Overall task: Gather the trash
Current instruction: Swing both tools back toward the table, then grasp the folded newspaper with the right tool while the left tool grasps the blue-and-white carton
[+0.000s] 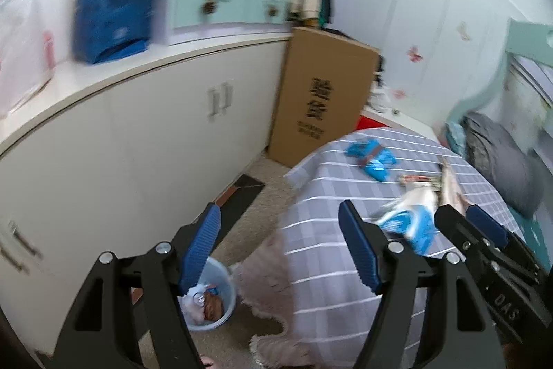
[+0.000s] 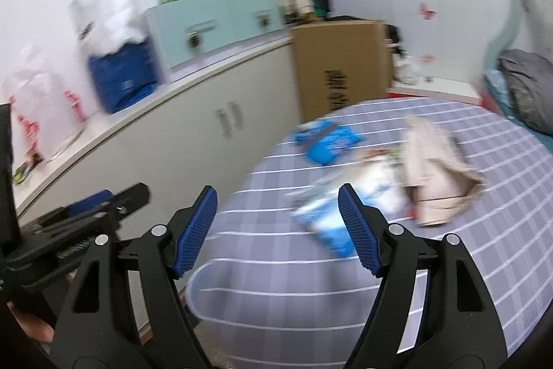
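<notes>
Beside a bed (image 1: 345, 251) covered in a grey checked sheet, the left wrist view looks down on a speckled floor (image 1: 262, 213) and a pale blue bin (image 1: 221, 303) already holding crumpled trash. The left gripper (image 1: 278, 251) has its fingers wide apart with nothing between them. On the sheet lie a blue wrapper (image 1: 371, 158) and a blurred blue-and-white packet (image 1: 408, 223). White cabinets (image 1: 138, 140) run along the left, and a tall cardboard box (image 1: 321, 95) leans in the corner. The right gripper (image 1: 466, 223) shows at the right edge.

Over the bed (image 2: 345, 265), the right wrist view shows the right gripper (image 2: 278, 230) with fingers spread and empty. The blue wrapper (image 2: 326, 140), the blue-and-white packet (image 2: 328, 220) and a torn beige paper bag (image 2: 435, 172) lie on the sheet. White cabinets (image 2: 172, 134) carry a blue bag (image 2: 121, 75).
</notes>
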The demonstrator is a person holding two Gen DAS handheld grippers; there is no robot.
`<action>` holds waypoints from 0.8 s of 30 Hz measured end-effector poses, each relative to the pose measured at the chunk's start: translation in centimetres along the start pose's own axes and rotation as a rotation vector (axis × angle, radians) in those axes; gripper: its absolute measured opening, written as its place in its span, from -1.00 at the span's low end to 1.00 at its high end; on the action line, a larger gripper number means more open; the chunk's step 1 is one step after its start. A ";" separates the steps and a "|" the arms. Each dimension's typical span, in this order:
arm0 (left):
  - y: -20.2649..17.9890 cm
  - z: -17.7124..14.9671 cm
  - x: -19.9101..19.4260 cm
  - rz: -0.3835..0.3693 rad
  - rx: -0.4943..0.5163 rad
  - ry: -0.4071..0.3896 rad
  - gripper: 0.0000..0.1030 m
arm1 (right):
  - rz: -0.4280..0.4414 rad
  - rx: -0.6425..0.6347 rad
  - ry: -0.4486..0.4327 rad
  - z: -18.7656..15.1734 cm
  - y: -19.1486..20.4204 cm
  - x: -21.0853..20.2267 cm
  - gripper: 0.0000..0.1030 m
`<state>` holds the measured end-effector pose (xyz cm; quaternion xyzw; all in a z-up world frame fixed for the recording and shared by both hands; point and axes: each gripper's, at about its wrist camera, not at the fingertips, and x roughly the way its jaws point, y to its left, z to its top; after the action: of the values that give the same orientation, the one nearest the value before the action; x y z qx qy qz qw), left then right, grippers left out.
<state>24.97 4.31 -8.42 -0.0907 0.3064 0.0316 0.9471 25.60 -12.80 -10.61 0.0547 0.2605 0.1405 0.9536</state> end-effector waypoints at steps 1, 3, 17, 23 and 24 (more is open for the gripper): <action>-1.1 0.1 0.4 -0.014 0.020 0.004 0.35 | -0.031 0.020 -0.002 0.2 -1.8 -0.1 0.39; -3.3 0.3 1.7 -0.042 0.064 0.028 0.35 | -0.080 0.053 -0.002 0.4 -4.5 -0.1 0.39; -9.5 0.9 8.2 -0.124 0.153 0.159 0.35 | -0.183 0.340 0.122 -0.1 -18.7 2.7 0.39; -9.9 1.5 9.5 -0.136 0.149 0.181 0.35 | -0.137 0.364 0.175 0.1 -20.0 4.6 0.39; -10.0 1.5 9.5 -0.138 0.143 0.186 0.35 | -0.119 0.376 0.184 -0.1 -20.2 4.9 0.36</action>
<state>34.70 -5.15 -11.30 -0.0463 0.3875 -0.0643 0.9185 34.40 -30.61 -16.61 0.2033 0.3708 0.0371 0.9054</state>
